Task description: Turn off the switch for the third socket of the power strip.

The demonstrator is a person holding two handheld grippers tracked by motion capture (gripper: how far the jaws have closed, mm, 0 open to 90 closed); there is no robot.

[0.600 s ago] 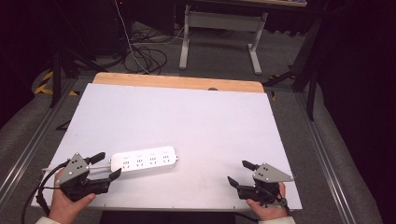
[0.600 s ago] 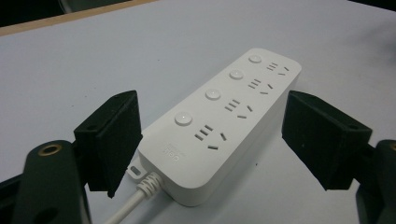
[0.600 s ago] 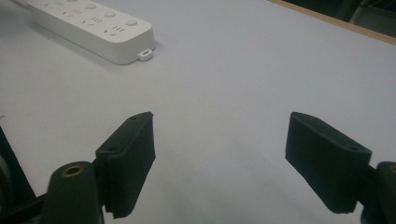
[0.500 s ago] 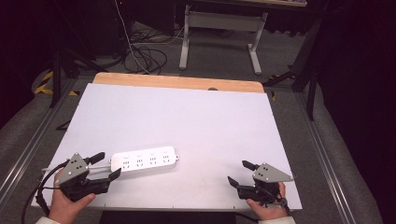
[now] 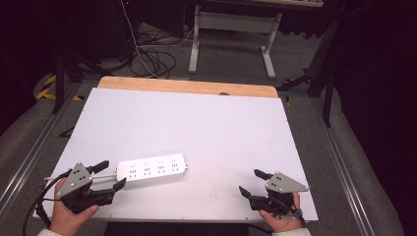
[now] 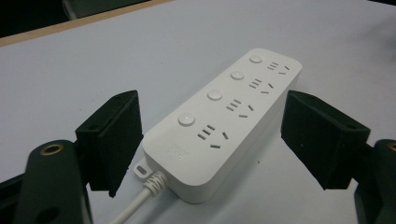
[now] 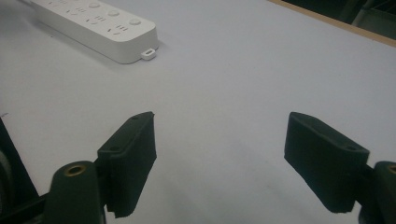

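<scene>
A white power strip with several sockets and buttons lies flat on the white table, near the front left. Its white cord leaves the end nearest my left gripper. In the left gripper view that gripper stands open. Its black pads flank the cord end of the strip, with a gap on each side. My right gripper rests open near the front right edge with bare table between its jaws. In the right gripper view the strip lies far off at the upper left.
A wooden band runs along the table's far edge. Metal rails border both sides. Beyond the table, a grey desk frame and loose cables sit on the floor.
</scene>
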